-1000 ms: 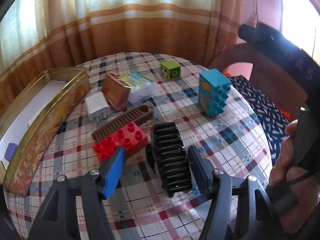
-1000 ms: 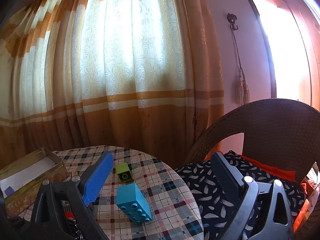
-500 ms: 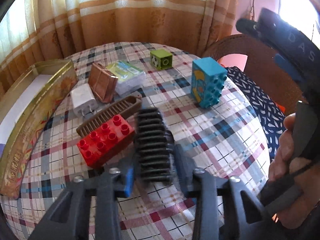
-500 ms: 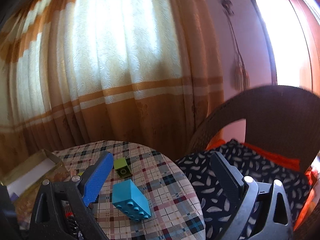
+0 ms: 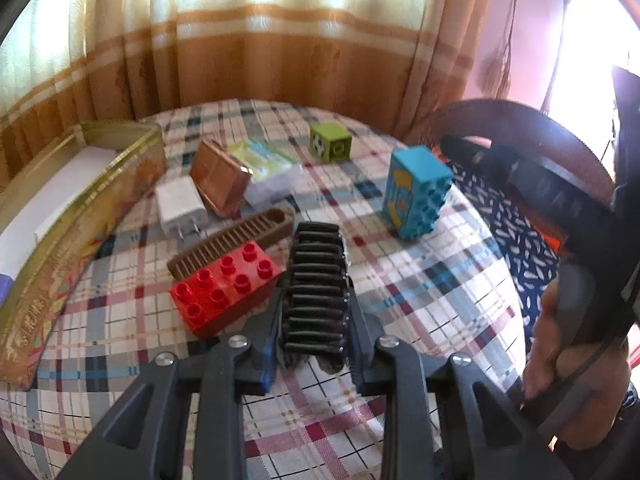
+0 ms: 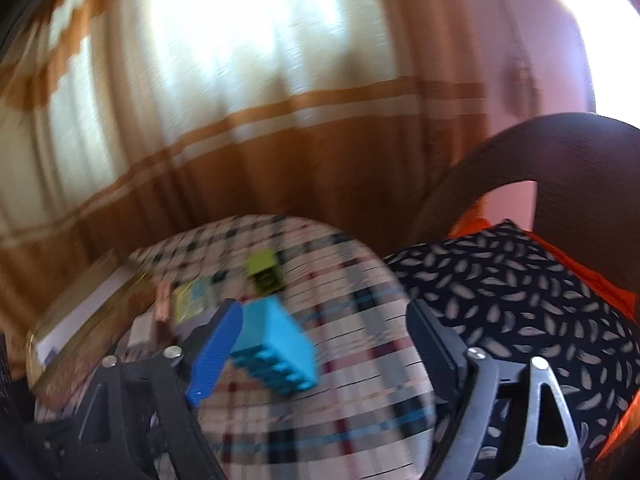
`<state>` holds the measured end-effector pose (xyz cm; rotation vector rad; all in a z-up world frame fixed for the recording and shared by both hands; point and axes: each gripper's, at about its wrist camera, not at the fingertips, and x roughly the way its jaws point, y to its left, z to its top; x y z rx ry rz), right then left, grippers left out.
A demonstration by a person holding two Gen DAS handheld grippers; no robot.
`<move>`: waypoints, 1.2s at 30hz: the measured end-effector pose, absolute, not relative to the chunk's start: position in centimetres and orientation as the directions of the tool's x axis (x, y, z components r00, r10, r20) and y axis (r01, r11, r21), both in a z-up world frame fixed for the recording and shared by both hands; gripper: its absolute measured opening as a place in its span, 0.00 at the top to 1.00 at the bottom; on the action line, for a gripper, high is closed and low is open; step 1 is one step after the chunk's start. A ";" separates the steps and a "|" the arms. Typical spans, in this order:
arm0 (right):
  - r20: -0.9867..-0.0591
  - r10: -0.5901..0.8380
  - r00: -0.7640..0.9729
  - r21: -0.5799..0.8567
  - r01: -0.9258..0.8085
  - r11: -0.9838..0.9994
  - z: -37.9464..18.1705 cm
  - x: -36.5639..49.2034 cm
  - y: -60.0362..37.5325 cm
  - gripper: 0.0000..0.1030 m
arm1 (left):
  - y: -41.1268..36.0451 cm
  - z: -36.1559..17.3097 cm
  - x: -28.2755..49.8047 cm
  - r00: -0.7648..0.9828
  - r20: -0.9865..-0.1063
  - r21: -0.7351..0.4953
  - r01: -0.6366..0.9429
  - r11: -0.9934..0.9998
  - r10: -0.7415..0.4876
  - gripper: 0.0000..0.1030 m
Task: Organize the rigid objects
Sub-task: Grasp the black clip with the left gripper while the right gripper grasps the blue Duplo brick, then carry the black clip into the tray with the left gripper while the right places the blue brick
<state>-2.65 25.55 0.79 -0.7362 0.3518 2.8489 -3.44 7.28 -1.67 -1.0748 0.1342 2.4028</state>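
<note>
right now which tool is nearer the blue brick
Right. The right tool, jaws closing, has the blue brick between its fingers beside the blue pad, not gripped yet. The left tool is shut on the black ribbed piece, away from it.

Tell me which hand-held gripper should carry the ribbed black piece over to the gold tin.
Left. The left hand-held gripper is already shut on the ribbed black piece, and the gold tin lies on its side. The right hand-held gripper is closing near the blue block, holding nothing.
</note>
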 end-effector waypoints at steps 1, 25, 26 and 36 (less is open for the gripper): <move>-0.497 0.102 -0.862 0.172 -0.213 -0.962 0.9 -2.7 25.2 0.18 | 7.2 -1.6 -3.4 -0.572 -0.716 -0.107 -0.476 -0.873 0.399 0.74; -0.655 -0.014 -0.755 0.188 -0.145 -0.971 -1.9 -5.4 25.2 0.67 | 4.4 -0.5 -3.2 -0.647 -0.648 -0.166 -0.395 -0.903 0.402 0.74; -0.641 -0.024 -0.767 0.199 -0.137 -0.970 -1.6 -5.2 25.1 0.67 | 4.3 -0.3 -3.0 -0.656 -0.639 -0.165 -0.393 -0.905 0.401 0.74; -0.495 -0.051 -0.867 0.214 -0.064 -0.975 2.5 -3.4 22.1 0.67 | 2.4 1.2 -3.1 -0.735 -0.583 -0.142 -0.328 -0.934 0.347 0.74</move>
